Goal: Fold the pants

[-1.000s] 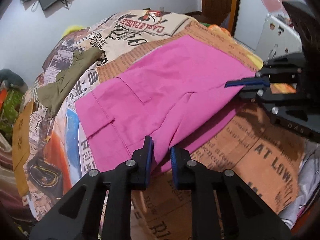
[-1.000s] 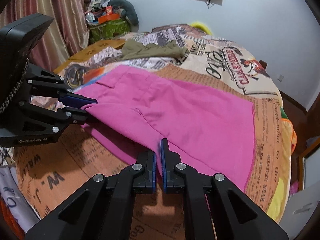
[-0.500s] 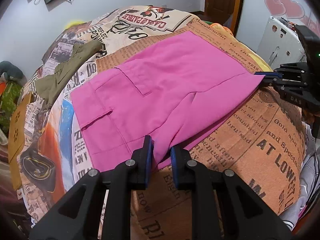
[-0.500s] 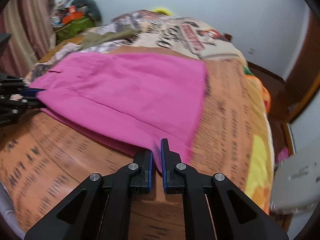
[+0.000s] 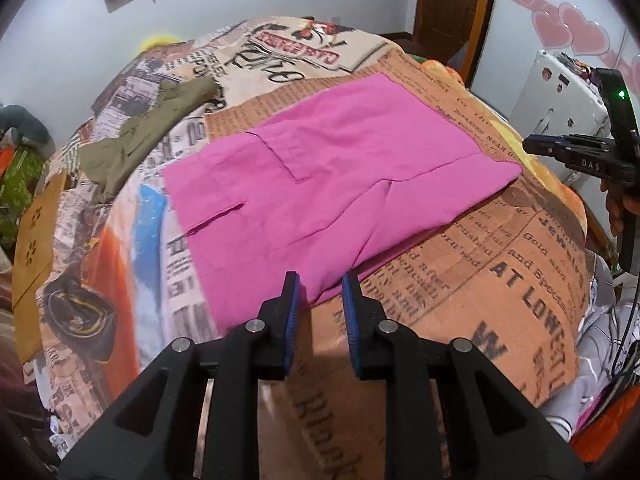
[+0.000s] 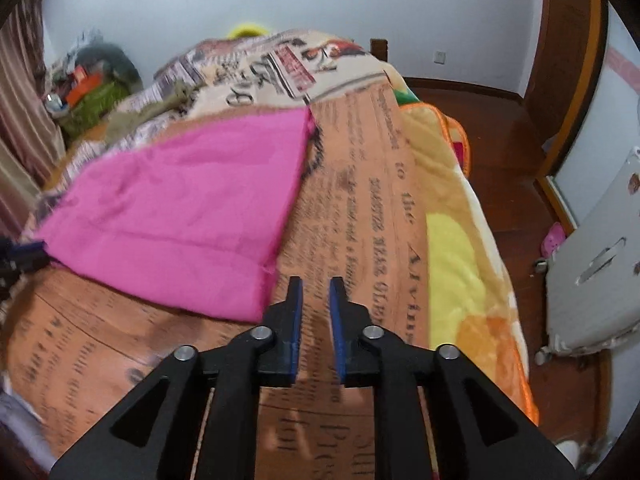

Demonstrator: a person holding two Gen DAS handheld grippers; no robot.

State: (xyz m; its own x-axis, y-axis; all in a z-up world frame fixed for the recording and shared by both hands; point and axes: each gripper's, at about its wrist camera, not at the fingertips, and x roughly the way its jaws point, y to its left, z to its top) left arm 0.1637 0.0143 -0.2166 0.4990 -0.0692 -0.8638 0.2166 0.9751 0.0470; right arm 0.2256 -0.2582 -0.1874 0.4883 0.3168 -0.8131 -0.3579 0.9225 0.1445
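The pink pants (image 5: 320, 184) lie folded in half lengthwise on the newspaper-print blanket (image 5: 500, 280). My left gripper (image 5: 320, 284) is open and empty, its fingertips just at the near edge of the pants. In the right wrist view the pants (image 6: 180, 208) lie to the left, and my right gripper (image 6: 316, 284) is open and empty over bare blanket (image 6: 360, 200), just right of the pants' corner. The right gripper also shows in the left wrist view (image 5: 540, 146), clear of the cloth.
An olive garment (image 5: 148, 128) lies at the back left of the bed. A white appliance (image 5: 556, 92) stands to the right of the bed, with wooden floor (image 6: 492, 128) beside it. Clutter (image 6: 92, 80) sits by the curtain.
Both grippers have let go of the pants and opened. The right gripper has drawn off to the right of the cloth. The pants now lie flat.
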